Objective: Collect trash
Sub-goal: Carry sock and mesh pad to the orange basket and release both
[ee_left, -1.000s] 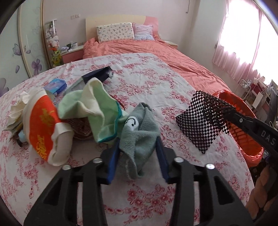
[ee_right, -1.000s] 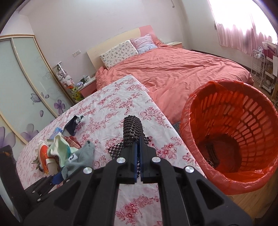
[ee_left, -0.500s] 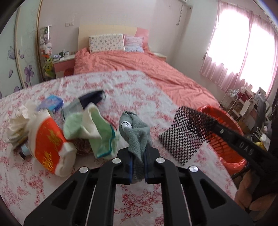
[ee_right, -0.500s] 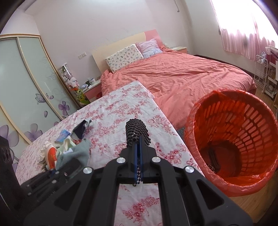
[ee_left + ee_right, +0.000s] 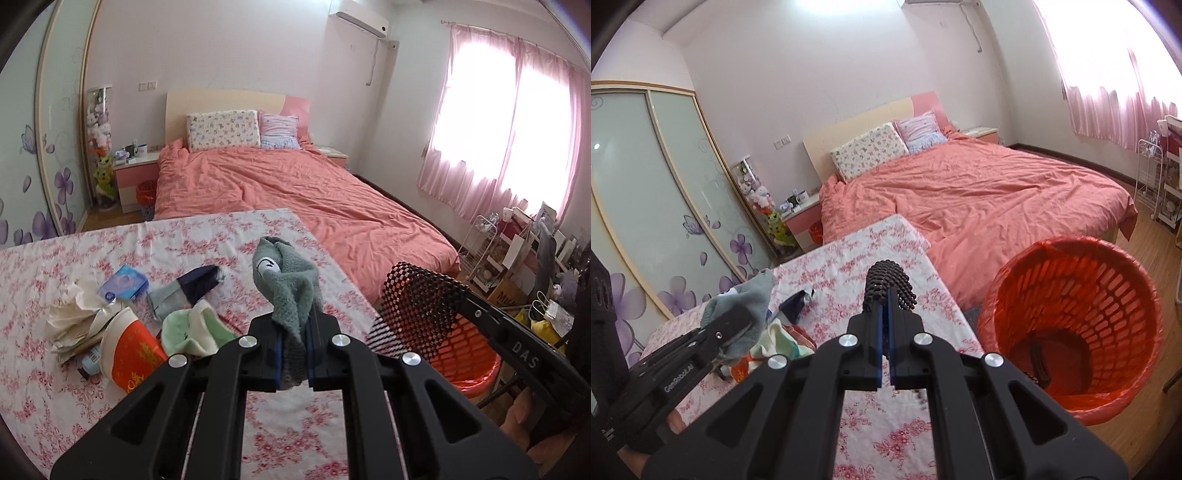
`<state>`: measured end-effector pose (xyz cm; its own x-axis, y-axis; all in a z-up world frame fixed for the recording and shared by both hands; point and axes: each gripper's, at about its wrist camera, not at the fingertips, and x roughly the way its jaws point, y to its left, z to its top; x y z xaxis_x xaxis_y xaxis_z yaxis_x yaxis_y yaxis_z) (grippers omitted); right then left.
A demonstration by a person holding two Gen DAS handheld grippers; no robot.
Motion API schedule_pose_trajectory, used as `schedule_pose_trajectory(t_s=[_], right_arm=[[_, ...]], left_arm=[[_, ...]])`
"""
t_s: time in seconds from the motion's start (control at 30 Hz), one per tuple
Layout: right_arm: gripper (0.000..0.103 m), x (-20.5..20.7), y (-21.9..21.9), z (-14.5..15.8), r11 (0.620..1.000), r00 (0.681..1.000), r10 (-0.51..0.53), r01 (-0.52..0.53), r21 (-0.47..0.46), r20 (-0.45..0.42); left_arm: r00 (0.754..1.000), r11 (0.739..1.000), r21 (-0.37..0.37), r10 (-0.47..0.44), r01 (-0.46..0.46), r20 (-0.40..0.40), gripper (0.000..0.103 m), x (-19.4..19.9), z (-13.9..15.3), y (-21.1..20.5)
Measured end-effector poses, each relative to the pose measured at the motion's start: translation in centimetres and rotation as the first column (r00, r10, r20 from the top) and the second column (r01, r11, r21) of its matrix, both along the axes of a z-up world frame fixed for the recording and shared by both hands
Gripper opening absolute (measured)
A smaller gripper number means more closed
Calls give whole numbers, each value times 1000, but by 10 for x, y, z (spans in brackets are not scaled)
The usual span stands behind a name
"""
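My left gripper (image 5: 293, 354) is shut on a grey sock (image 5: 286, 284) and holds it up above the floral-covered table (image 5: 184, 236). The sock also shows in the right wrist view (image 5: 738, 306). My right gripper (image 5: 884, 350) is shut on a black mesh mat (image 5: 888, 286), held in the air left of the orange basket (image 5: 1071, 321). In the left wrist view the mat (image 5: 417, 306) hangs in front of the basket (image 5: 465, 354). A dark item lies at the basket's bottom.
On the table lie a red and white cup (image 5: 129, 350), crumpled paper (image 5: 74, 314), a green sock (image 5: 192, 332), a dark blue sock (image 5: 188, 291) and a blue packet (image 5: 123, 282). A pink bed (image 5: 295, 192) stands behind. The basket stands on the floor right of the table.
My left gripper closed on the grey sock and lifted it off the table. My right gripper rose a little with the mesh mat, still beside the basket.
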<state>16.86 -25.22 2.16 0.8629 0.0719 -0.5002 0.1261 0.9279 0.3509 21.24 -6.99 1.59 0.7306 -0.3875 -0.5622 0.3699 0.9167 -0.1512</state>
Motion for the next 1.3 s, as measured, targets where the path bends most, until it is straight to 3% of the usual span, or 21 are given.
schedule_pose_trajectory(t_s=[0.47, 1.0, 1.1, 1.13, 1.27, 1.3], right_arm=[[3, -35, -71, 14, 992, 992, -125, 125, 5, 11], [3, -36, -170, -13, 963, 962, -267, 268, 22, -51], [8, -30, -182, -20, 962, 960, -269, 272, 29, -72], [10, -26, -187, -24, 961, 959, -271, 275, 32, -87], [23, -17, -195, -36, 959, 953, -273, 280, 35, -129], [24, -16, -197, -37, 959, 952, -274, 281, 35, -134]], left_arm=[[990, 989, -26, -144, 144, 1, 9, -8, 3, -64], [942, 943, 1, -331, 332, -45, 9, -11, -20, -177], [935, 937, 7, -348, 349, -68, 10, -8, -27, -190], [935, 937, 10, -347, 349, -77, 11, -7, -30, -194], [935, 940, 22, -335, 340, -114, 38, -2, -39, -198], [936, 941, 23, -332, 337, -120, 38, -1, -41, -197]])
